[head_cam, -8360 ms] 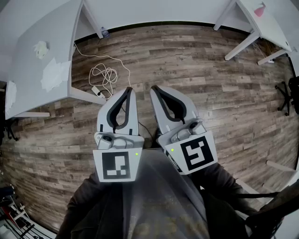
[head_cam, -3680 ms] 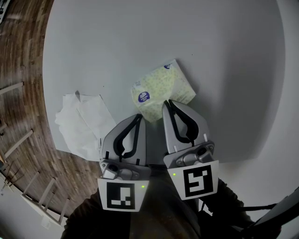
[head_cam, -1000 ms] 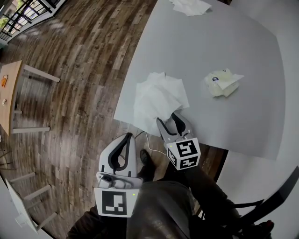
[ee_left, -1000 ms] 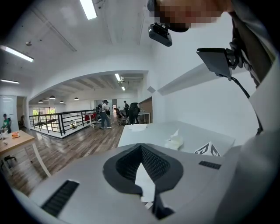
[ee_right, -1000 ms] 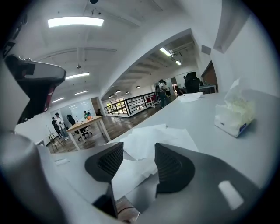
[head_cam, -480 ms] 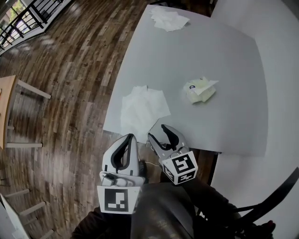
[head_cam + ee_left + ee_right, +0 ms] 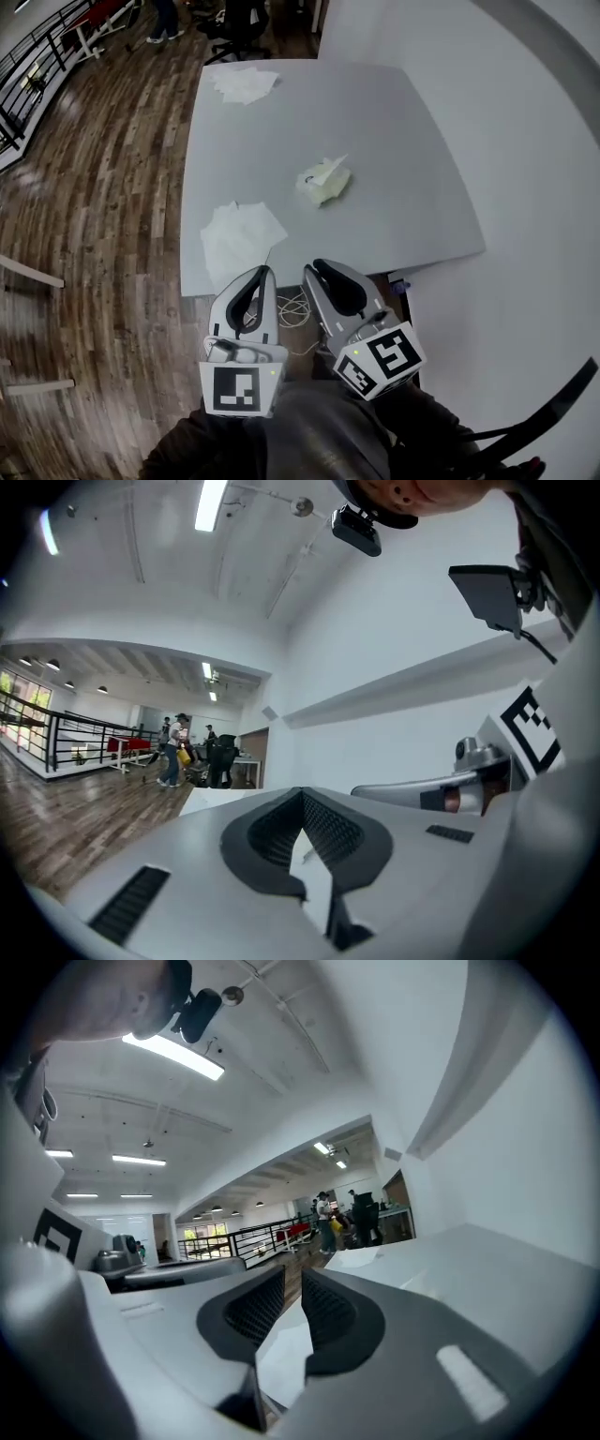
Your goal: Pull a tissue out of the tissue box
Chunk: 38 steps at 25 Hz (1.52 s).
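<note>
Sitting mid-surface, just left of centre frame in the head view: tissue box (image 7: 328, 190), a soft pale pack lying flat on the grey surface (image 7: 403, 141). Its long axis looks roughly left-right in the frame with a slight tilt, but it is too small to call more exactly. The top faces up.

Contents: one white tissue (image 7: 328, 170) stands crumpled out of the top, its tip leaning toward the upper right. The rest of the contents are not visible.

Loose stuff on the surface:
- A pile of flat white tissues (image 7: 239, 239) at the near left corner, overhanging the edge a bit, well apart from the box.
- A second pile (image 7: 244, 82) at the far left corner, upper part of the frame.

Left gripper (image 7: 263, 272): lower centre of the frame, off the near edge of the surface, pointing toward the top of the frame. Jaws are pressed together at the tips and hold nothing.

Right gripper (image 7: 315, 268): just beside it on the right, same heading. Jaws have just been closing and now stand a narrow slit apart, with nothing between them.

Both grippers are well apart from the box and touch nothing.

A white cable (image 7: 298, 307) lies coiled on the wood floor (image 7: 94, 234) between the grippers, under the surface edge.
</note>
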Each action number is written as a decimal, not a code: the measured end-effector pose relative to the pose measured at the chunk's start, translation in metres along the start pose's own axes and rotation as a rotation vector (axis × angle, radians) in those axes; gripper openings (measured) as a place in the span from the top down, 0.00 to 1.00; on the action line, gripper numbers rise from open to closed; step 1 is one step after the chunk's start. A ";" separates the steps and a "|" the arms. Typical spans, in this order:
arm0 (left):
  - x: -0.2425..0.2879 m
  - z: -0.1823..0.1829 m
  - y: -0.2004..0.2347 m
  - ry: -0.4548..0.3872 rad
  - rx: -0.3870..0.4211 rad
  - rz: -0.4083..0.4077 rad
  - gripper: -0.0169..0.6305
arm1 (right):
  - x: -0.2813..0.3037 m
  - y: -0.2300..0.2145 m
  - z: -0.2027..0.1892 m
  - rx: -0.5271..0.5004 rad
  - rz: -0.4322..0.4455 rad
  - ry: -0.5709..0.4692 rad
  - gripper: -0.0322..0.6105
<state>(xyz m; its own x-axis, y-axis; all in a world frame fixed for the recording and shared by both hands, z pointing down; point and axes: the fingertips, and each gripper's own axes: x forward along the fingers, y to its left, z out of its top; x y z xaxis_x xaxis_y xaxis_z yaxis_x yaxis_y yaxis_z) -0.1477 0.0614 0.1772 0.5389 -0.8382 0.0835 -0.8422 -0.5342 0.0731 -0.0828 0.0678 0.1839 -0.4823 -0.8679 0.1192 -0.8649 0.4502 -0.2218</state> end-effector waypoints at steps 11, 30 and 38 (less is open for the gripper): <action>0.019 0.009 -0.114 0.007 0.078 -0.238 0.98 | -0.097 -0.029 0.033 -0.069 -0.181 -0.114 0.91; -0.002 0.013 -0.249 -0.019 0.193 -0.284 0.98 | -0.208 -0.065 0.037 -0.056 -0.180 -0.179 0.95; -0.007 0.012 -0.253 -0.013 0.201 -0.263 0.98 | -0.212 -0.063 0.038 -0.057 -0.153 -0.185 0.95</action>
<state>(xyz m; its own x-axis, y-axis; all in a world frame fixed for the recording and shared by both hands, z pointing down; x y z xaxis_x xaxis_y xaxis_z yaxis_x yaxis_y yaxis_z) 0.0617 0.2007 0.1460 0.7389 -0.6695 0.0753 -0.6615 -0.7422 -0.1075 0.0795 0.2156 0.1360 -0.3162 -0.9481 -0.0331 -0.9349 0.3173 -0.1590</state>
